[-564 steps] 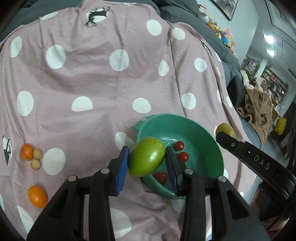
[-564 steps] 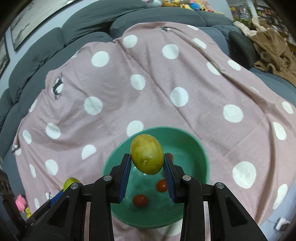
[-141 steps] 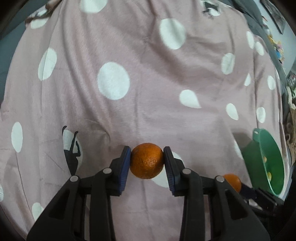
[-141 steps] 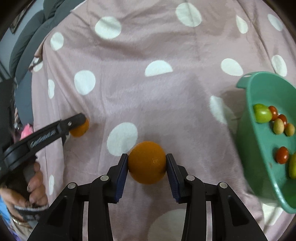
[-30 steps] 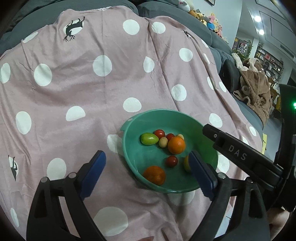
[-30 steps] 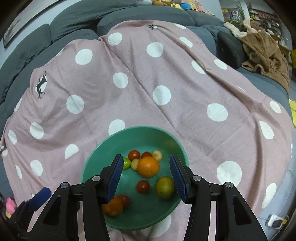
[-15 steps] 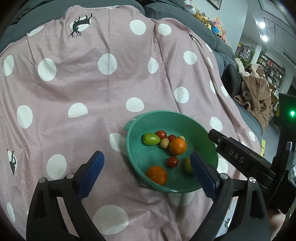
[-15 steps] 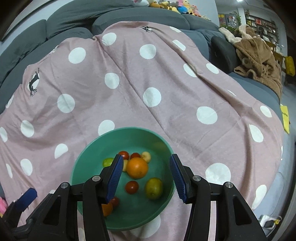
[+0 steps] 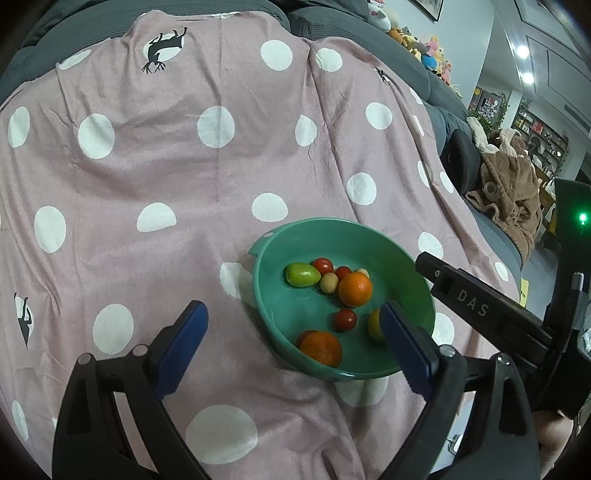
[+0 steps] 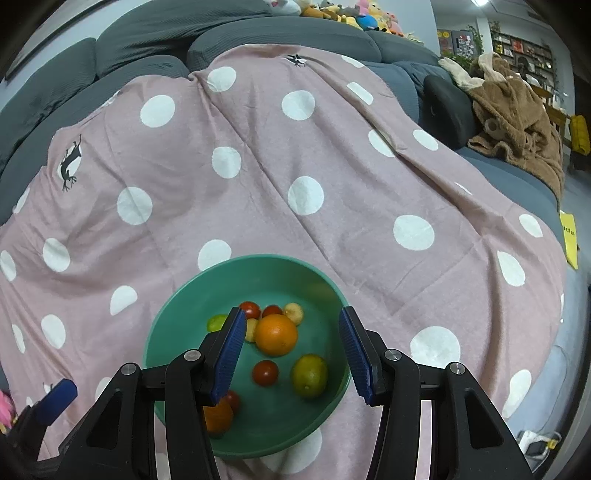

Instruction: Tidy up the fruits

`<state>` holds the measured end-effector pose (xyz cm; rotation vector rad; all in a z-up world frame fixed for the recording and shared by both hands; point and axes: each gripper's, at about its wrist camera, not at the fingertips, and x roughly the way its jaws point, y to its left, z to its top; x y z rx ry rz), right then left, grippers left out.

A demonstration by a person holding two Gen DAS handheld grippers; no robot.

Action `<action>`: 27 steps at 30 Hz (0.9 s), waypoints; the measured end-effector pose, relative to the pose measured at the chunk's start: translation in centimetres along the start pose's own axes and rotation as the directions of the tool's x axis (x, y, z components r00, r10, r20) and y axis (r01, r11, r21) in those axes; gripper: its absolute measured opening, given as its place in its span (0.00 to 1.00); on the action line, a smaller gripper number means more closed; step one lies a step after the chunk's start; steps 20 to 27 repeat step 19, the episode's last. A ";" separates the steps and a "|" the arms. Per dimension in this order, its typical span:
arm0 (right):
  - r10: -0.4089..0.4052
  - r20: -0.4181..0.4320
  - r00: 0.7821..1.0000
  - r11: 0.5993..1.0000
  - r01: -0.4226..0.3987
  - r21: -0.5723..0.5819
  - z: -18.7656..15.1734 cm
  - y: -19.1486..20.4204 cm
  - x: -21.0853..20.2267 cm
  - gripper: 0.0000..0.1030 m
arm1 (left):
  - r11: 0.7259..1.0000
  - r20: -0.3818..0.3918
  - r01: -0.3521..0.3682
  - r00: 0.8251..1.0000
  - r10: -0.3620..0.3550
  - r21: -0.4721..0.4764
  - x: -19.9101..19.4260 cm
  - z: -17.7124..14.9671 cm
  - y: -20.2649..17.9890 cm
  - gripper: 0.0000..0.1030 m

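My left gripper [image 9: 293,332] fills the bottom of its frame with its blue pads spread wide and nothing between them. My right gripper [image 10: 291,349] sits at the bottom centre of its own frame, its jaws parted to a moderate gap and likewise empty; in the left view its black arm juts in from the right edge.

Just beyond both pairs of fingers stands the green bowl [image 9: 413,258], lower right of centre in the left view and lower centre in the right view [image 10: 177,295]. All the fruit I can see lies inside it: one orange [image 10: 276,334] near the middle, a second orange [image 9: 320,348] against the near wall, a green mango [image 9: 302,274] toward the bowl's left side, a yellow-green mango [image 10: 309,374] on the right, several cherry tomatoes [image 10: 265,372] and a couple of small pale fruits [image 9: 328,283] clustered by the first orange.

The bowl rests on a pink polka-dot cloth [image 10: 258,166] that covers most of each frame. A grey sofa [image 10: 147,33] runs along the top, and a brown robe [image 10: 517,122] lies heaped at the upper right.
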<state>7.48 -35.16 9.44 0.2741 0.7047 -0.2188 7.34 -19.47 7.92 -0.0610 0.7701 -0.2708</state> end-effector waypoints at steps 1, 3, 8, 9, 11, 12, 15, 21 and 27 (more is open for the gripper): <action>0.000 0.001 1.000 1.000 0.000 -0.001 0.0 0.0 0.0 0.51 | 1.000 -0.001 -0.001 1.000 0.001 0.001 0.0 0.0 0.0 0.91; 0.001 0.002 1.000 1.000 -0.001 -0.004 0.0 0.1 -0.1 0.51 | 1.000 0.001 -0.004 1.000 0.004 0.002 -0.1 0.0 0.1 0.91; -0.001 0.005 1.000 1.000 0.001 -0.010 0.0 0.2 -0.2 0.51 | 1.000 -0.001 0.002 1.000 -0.002 -0.002 -0.2 -0.1 0.2 0.91; 0.000 0.005 1.000 1.000 0.000 -0.011 0.0 0.2 -0.2 0.51 | 1.000 0.001 0.002 1.000 -0.002 -0.002 -0.2 -0.1 0.2 0.91; -0.001 0.005 1.000 1.000 0.001 -0.011 0.1 0.2 -0.2 0.51 | 1.000 0.003 0.004 1.000 -0.004 -0.003 -0.3 -0.2 0.2 0.91; 0.000 0.005 1.000 1.000 0.001 -0.012 0.1 0.2 -0.2 0.51 | 1.000 0.003 0.006 1.000 -0.006 -0.004 -0.3 -0.2 0.2 0.91; 0.000 0.006 1.000 1.000 0.000 -0.013 0.0 0.2 -0.2 0.51 | 1.000 0.002 0.003 1.000 -0.003 -0.007 -0.3 -0.2 0.3 0.91; 0.004 0.010 1.000 1.000 -0.003 -0.023 0.1 0.5 -0.5 0.51 | 1.000 0.002 -0.002 1.000 0.002 -0.015 -0.6 -0.3 0.5 0.91; 0.004 0.010 1.000 1.000 -0.003 -0.023 0.1 0.5 -0.5 0.51 | 1.000 0.002 -0.002 1.000 0.002 -0.015 -0.6 -0.3 0.5 0.91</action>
